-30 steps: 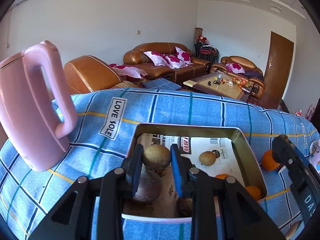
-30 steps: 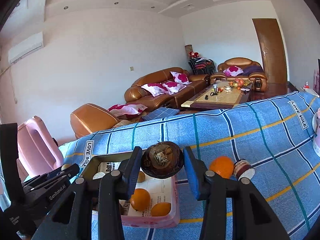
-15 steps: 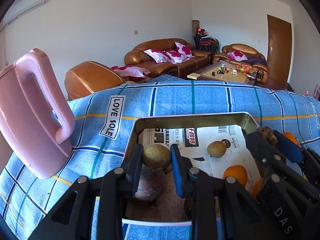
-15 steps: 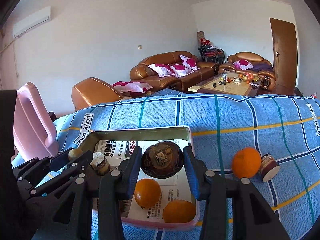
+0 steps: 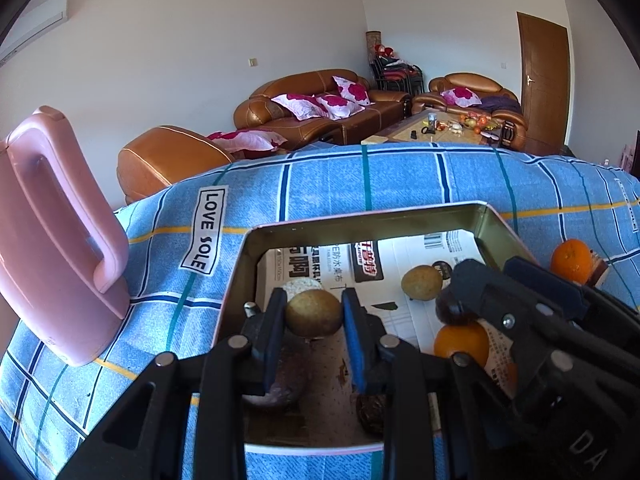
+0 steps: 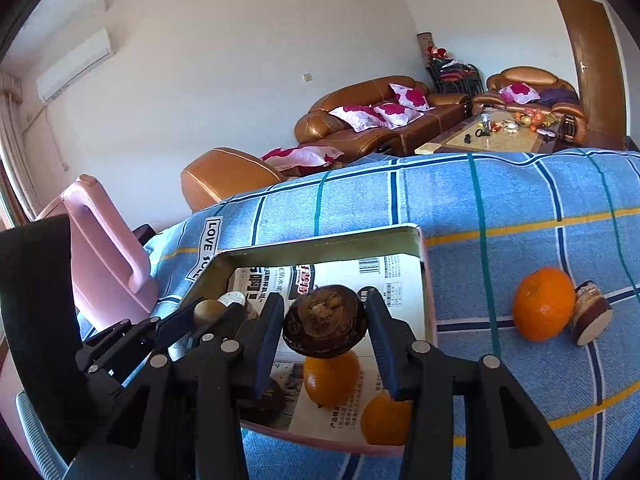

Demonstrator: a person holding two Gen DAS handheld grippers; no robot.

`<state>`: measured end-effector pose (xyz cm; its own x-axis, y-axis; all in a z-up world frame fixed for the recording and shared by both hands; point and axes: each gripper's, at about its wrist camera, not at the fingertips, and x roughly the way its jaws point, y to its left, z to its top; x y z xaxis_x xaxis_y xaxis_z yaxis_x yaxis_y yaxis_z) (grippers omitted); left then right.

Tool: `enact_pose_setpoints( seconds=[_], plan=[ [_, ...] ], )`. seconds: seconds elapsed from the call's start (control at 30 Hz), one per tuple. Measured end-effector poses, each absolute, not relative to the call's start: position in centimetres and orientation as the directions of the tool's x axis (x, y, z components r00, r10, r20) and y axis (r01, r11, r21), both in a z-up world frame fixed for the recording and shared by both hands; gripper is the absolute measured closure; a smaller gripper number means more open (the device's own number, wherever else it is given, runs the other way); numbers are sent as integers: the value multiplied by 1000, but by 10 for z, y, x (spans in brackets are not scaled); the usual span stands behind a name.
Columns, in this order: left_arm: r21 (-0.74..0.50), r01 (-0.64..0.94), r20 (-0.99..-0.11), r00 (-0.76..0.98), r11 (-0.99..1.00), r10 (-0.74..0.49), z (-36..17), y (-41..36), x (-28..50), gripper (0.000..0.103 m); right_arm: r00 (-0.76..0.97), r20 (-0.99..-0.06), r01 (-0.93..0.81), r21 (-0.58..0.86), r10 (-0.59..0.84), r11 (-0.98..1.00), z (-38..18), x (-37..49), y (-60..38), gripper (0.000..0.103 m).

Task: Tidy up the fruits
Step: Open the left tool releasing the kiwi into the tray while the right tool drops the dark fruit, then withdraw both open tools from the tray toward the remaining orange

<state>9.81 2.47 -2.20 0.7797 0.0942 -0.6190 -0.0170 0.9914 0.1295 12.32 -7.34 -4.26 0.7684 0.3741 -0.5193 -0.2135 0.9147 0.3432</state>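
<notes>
- The left tongs (image 5: 314,318) sit at the lower centre of the left wrist view, pinching a small round brownish-yellow fruit (image 5: 314,317) between their two blue pads, above the tray.
- The right tongs (image 6: 324,328) sit at the lower centre of the right wrist view, pinching a dark brown, wrinkled round fruit (image 6: 325,326) with a pale dried top, above the tray.
- The tray (image 5: 360,229) is a shallow rectangular tin with a pink outer rim, lined with printed newspaper, lying on the blue checked cloth (image 5: 328,184) that covers the tabletop.
- Inside the tray, in the left wrist view, a second small brownish-yellow fruit (image 5: 421,283) lies on the paper at centre right, an orange (image 5: 462,345) sits lower right, and a dark fruit (image 5: 370,414) lies near the front rim.
- In the right wrist view two oranges lie in the tray: one (image 6: 331,380) directly under the held dark fruit and another (image 6: 384,420) at the front rim.
- Outside the tray, at the right of the right wrist view, a loose orange (image 6: 543,304) rests on the cloth, touching a small brown jar (image 6: 592,318) lying on its side.
- A pink kettle (image 5: 52,236) stands upright on the cloth at the left of the frame, beside the tray.
- The right tongs also show in the left wrist view, at the lower right (image 5: 468,300).
- Brown leather sofas (image 5: 320,108) with pink flowered cushions fill the background.
</notes>
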Motion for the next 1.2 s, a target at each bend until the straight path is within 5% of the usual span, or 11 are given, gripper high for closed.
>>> enact_pose_setpoints(
  seconds=[0.13, 0.23, 0.43, 0.7, 1.2],
  plan=[
    [51, 12, -599, 800, 999, 21, -3, 38, 88, 28, 811, -447, -202, 393, 379, 897, -33, 113, -85, 53],
    [86, -91, -474, 872, 992, 121, 22, 52, 70, 1, 888, -362, -137, 383, 285, 914, -19, 98, -101, 51],
    [116, -269, -323, 900, 956, 292, 47, 89, 57, 0, 950, -279, -24, 381, 140, 924, -3, 81, -127, 35],
    [49, -296, -389, 874, 954, 291, 34, 104, 68, 0, 957, -287, 56, 350, 51, 935, -1, 77, -133, 35],
    [37, -198, -493, 849, 979, 190, 1, 69, 65, 0, 924, -372, -15, 197, 89, 980, -17, 62, -95, 35]
  ],
)
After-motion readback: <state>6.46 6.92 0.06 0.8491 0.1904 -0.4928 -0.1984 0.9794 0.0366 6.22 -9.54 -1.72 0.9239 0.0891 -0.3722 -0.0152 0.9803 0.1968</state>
